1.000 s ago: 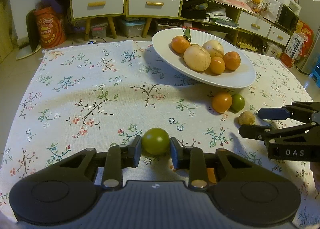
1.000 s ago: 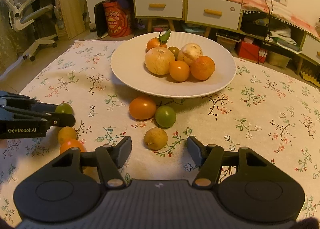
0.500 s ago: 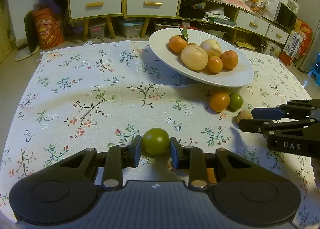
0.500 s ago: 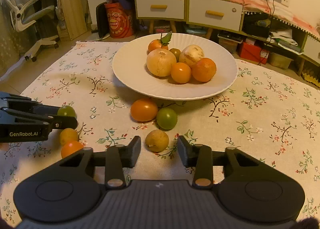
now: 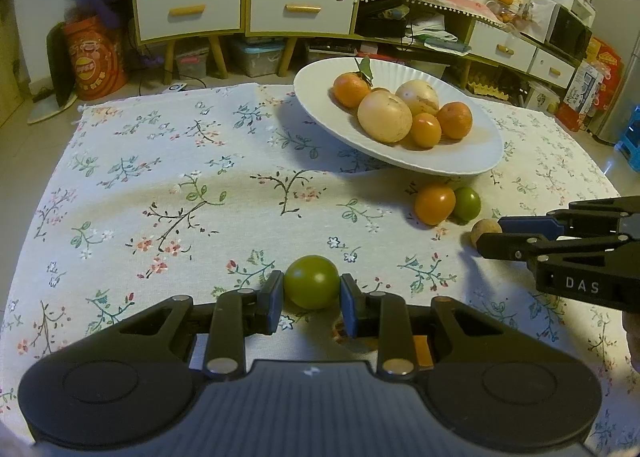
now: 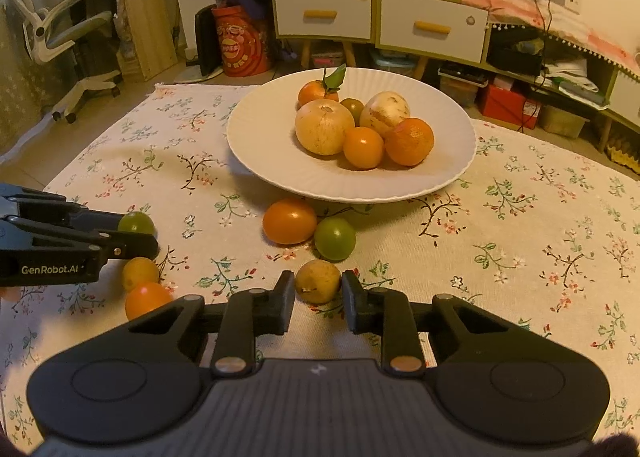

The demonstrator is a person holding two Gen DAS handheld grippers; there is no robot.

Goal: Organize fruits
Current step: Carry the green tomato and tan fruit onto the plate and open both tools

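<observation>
My left gripper (image 5: pixel 311 292) is shut on a green tomato (image 5: pixel 311 279) that rests on the flowered cloth; the right wrist view shows this tomato (image 6: pixel 136 222) between the left fingers. The jaws of my right gripper (image 6: pixel 319 294) are closing on a small yellow-brown fruit (image 6: pixel 318 280), and both pads touch its sides. A white plate (image 6: pixel 256 161) behind it holds several oranges, tomatoes and pale round fruits. An orange tomato (image 6: pixel 289 221) and a green tomato (image 6: pixel 335 238) lie in front of the plate.
A yellow fruit (image 6: pixel 140 273) and an orange one (image 6: pixel 147 299) lie beside the left gripper. The flowered tablecloth (image 5: pixel 160 177) covers the table. Drawer cabinets (image 6: pixel 432 25), an office chair (image 6: pixel 60 29) and floor clutter stand beyond the far edge.
The right gripper's fingers have closed in from wide apart onto the yellow-brown fruit. The left gripper has kept its hold on the green tomato without moving.
</observation>
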